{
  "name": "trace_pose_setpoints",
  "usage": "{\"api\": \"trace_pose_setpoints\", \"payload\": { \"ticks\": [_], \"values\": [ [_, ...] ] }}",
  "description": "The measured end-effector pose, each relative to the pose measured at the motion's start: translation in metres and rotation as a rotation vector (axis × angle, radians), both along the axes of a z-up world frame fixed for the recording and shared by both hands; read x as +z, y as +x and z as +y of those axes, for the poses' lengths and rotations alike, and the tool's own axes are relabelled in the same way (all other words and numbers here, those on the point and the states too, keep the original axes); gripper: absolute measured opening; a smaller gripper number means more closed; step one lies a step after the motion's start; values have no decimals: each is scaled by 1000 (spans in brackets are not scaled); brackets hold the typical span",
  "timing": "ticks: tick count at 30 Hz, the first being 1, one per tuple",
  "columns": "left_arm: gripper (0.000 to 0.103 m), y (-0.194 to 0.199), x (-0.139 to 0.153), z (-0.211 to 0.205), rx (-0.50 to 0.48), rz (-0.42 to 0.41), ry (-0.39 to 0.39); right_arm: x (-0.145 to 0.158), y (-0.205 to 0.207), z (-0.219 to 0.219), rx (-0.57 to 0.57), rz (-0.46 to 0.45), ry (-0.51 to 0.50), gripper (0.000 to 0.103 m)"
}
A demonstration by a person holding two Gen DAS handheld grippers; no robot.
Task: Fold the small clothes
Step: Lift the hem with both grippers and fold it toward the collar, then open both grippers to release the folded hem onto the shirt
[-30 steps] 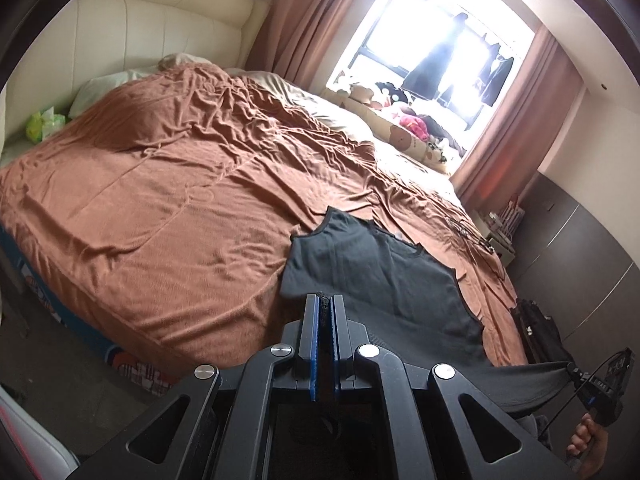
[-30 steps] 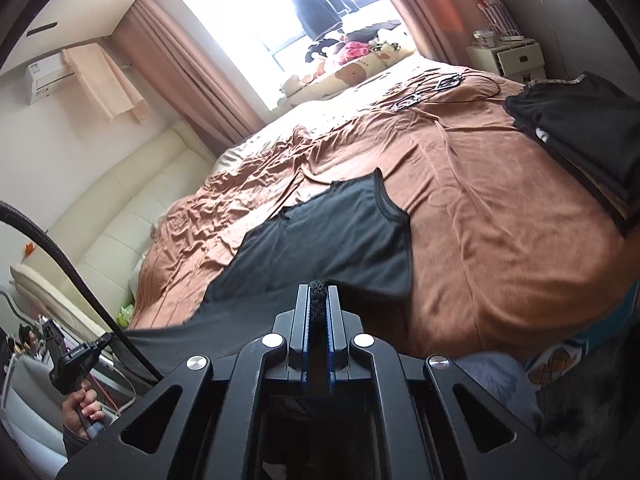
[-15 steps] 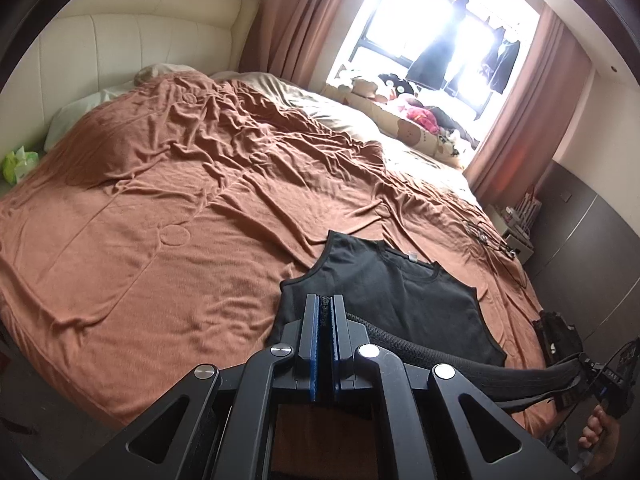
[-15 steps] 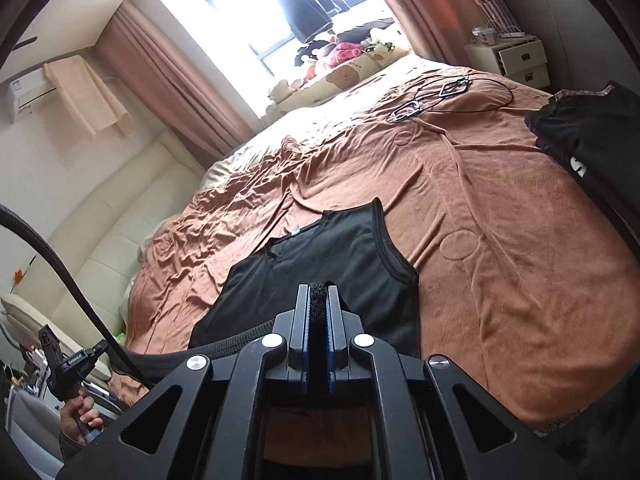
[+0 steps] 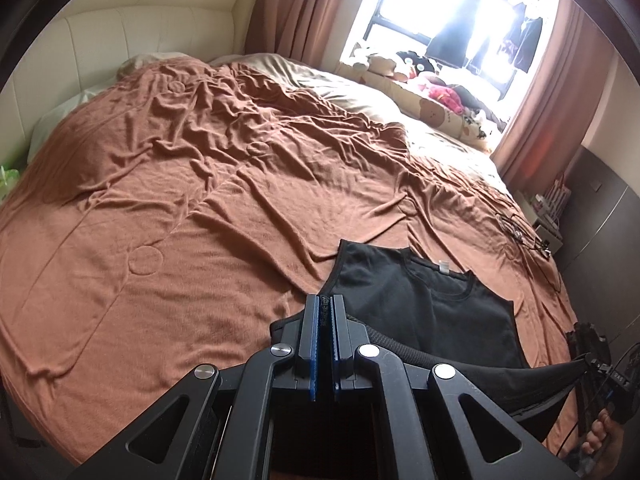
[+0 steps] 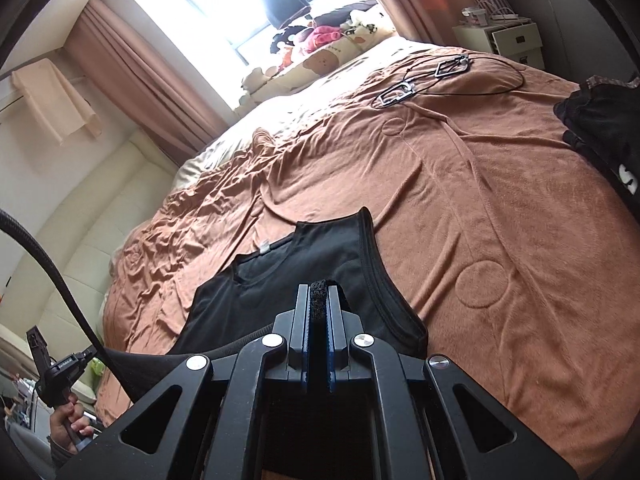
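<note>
Left wrist view: the left gripper [image 5: 325, 304] sits at the bottom middle of the frame. Its 2 blue-padded fingers [image 5: 311, 344] are pressed together, and they pinch the bottom edge of a black sleeveless top [image 5: 448, 312]. The top lies just right of the gripper, in the lower right of the frame, on a big brown blanket [image 5: 200, 220]. Its neck end, with a small white tag [image 5: 443, 266], points up toward the window [image 5: 452, 20] at the top of the frame. The bottom edge of the top is lifted off the blanket. It stretches to the far right edge of the frame, where the right gripper [image 5: 592, 356] grips its other corner, with a hand [image 5: 600, 436] under it.

Right wrist view: the right gripper [image 6: 319, 292] is at the bottom middle, squeezed tight on a bunch of black cloth from the same top [image 6: 288, 280]. The top fills the middle of the frame. Its lifted edge runs to the lower left, where the left gripper [image 6: 60, 364] grips it above a hand [image 6: 68, 428]. A pile of dark clothes [image 6: 600, 128] lies at the right edge. 2 wire hangers [image 6: 420, 80] rest on the blanket in the upper right. Stuffed toys [image 6: 320, 40] sit by the window at the top.
</note>
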State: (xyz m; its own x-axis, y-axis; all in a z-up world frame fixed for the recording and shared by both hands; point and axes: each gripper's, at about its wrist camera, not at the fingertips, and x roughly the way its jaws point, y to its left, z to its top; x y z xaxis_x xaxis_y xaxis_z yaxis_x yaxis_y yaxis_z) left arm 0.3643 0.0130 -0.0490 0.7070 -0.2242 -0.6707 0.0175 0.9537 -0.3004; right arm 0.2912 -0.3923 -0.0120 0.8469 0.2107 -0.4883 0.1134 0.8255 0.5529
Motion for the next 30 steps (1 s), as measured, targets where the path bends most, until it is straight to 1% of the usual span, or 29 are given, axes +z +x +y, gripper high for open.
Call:
{"api": "trace_pose_setpoints", "payload": {
  "ticks": [5, 12, 15, 22, 26, 29, 30],
  "values": [
    [5, 30, -10, -5, 2, 30, 15, -8, 31, -3, -20, 30, 7, 3],
    [5, 70, -27, -12, -5, 82, 41, -24, 70, -12, -68, 84, 53, 3],
    [5, 88, -38, -17, -12, 108, 52, -30, 86, -15, -85, 108, 57, 3],
    [5, 128, -62, -28, -21, 156, 98, -46, 122, -23, -123, 179, 110, 3],
    [5, 152, -80, -30, 1, 190, 118, -53, 147, -27, -134, 213, 130, 3],
    [6, 168, -92, -30, 8, 216, 120, -54, 160, -26, -108, 189, 139, 6],
    [9, 172, -95, -29, 8, 226, 118, -54, 164, -26, -103, 193, 134, 7]
  ]
}}
